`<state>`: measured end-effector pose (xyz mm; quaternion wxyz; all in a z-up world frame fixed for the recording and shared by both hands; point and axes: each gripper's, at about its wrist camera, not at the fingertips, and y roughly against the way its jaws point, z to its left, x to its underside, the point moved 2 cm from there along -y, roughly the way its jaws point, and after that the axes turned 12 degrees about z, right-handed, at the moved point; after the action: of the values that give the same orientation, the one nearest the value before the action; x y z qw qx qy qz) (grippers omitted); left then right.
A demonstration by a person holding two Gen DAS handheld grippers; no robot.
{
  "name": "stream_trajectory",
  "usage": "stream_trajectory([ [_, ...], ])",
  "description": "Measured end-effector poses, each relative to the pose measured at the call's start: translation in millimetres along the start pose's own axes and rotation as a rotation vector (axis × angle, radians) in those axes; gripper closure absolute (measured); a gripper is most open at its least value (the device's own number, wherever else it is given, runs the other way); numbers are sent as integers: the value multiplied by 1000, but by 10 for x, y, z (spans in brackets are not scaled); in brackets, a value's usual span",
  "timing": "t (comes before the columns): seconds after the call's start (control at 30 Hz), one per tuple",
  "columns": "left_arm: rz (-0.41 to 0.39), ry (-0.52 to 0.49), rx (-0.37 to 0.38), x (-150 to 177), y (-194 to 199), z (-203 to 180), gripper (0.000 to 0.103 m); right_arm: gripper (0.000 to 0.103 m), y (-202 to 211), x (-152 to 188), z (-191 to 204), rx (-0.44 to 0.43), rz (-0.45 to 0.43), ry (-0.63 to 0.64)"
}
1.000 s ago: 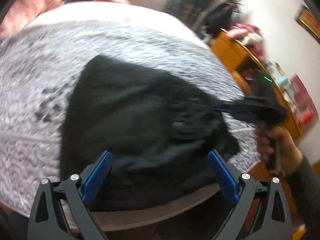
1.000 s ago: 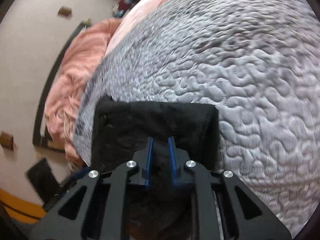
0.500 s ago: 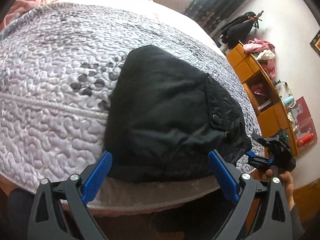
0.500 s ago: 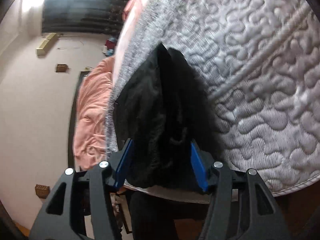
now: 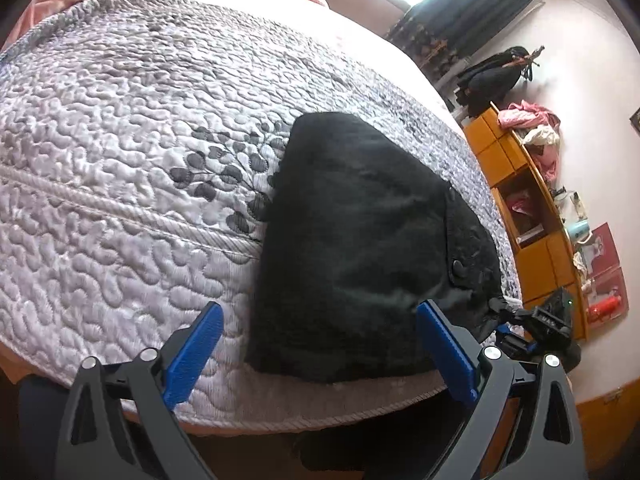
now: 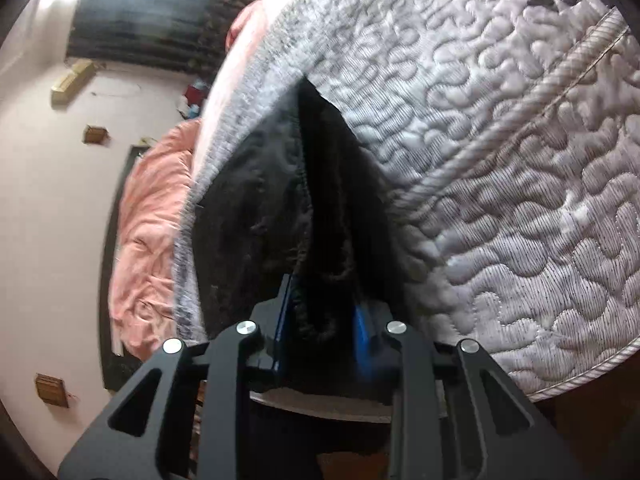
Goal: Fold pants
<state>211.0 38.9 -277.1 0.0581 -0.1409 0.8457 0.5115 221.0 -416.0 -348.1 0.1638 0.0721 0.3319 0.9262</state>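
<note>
While my left gripper (image 5: 320, 354) hangs over the near edge of the bed, its blue pads (image 5: 446, 350) stand wide apart and grip nothing. Through the left wrist camera I see the black pants (image 5: 360, 248) folded into a compact bundle on the grey quilted bedspread (image 5: 120, 160), close to the near edge and toward the right-hand side of the bed. The right pad sits just in front of the bundle's near right corner; the left pad is over bare quilt, apart from the cloth. A round button shows on the bundle's right flap. At the far right of this view my right gripper (image 5: 502, 322) meets the bundle's right corner. Beyond it an orange shelf unit (image 5: 532, 216) stands against the wall with pink clothes (image 5: 532, 120) heaped on top, and a dark curtain (image 5: 472, 4) hangs by the bright window.

Through the right wrist camera, the right gripper (image 6: 322, 336) has just been closing, and its jaws are now narrow with a thick fold of the pants (image 6: 280, 208) pinched between the blue pads (image 6: 362, 330). The cloth runs away from the jaws across the bedspread (image 6: 500, 140). A pink blanket (image 6: 148, 220) lies on the bed's far side.
</note>
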Motion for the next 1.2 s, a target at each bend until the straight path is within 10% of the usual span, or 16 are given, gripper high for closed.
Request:
stream_trajectory([
  [0.23,15,-35,-27,-126,-136,-74,4,65,63,9,57,46,-4,35],
  [0.4,55,-72,-47,-120,-289,-97,4,61,553,-83,328,158,-160,108],
  [0.67,87,-51,-44,-73,-409,-74,4,61,3,-694,778,106,-49,206],
  [0.9,69,-56,-27,-245,-266,33,4,85,-285,-958,415,139,31,129],
  [1.03,57,-10,24,-473,-188,169,4,41,21,-782,450,74,-34,130],
  [1.2,76,34,74,-675,-286,300,4,41,223,-387,481,76,-48,188],
])
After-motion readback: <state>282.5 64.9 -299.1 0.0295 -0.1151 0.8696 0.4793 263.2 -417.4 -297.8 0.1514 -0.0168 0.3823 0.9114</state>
